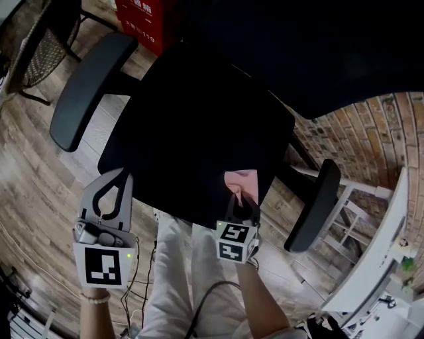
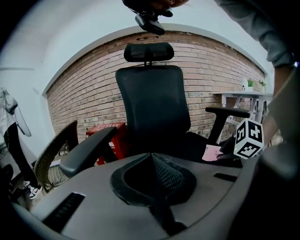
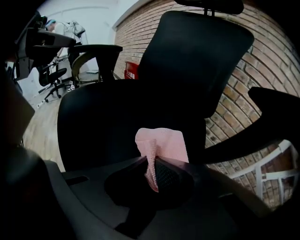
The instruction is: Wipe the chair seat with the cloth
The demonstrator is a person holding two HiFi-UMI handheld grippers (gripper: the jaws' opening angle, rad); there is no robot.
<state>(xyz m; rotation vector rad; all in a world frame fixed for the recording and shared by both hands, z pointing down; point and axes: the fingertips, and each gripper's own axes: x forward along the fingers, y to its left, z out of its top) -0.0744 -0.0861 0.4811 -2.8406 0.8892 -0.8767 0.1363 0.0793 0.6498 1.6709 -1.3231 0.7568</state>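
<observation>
The black office chair's seat (image 1: 192,139) fills the middle of the head view. A pink cloth (image 1: 241,183) lies on its front right corner, pinched in my right gripper (image 1: 242,196), which is shut on it. In the right gripper view the cloth (image 3: 162,144) sticks up from between the closed jaws, with the seat (image 3: 103,122) spread out behind it. My left gripper (image 1: 119,175) hovers off the seat's front left corner, shut with nothing in it. The left gripper view shows its closed tips (image 2: 151,155), with the cloth (image 2: 212,152) far to the right.
Armrests flank the seat at the left (image 1: 86,86) and right (image 1: 315,205). A red crate (image 1: 142,20) and a wicker chair (image 1: 36,46) stand beyond the chair on the wooden floor. A white shelf unit (image 1: 371,258) is at the right, by the brick wall.
</observation>
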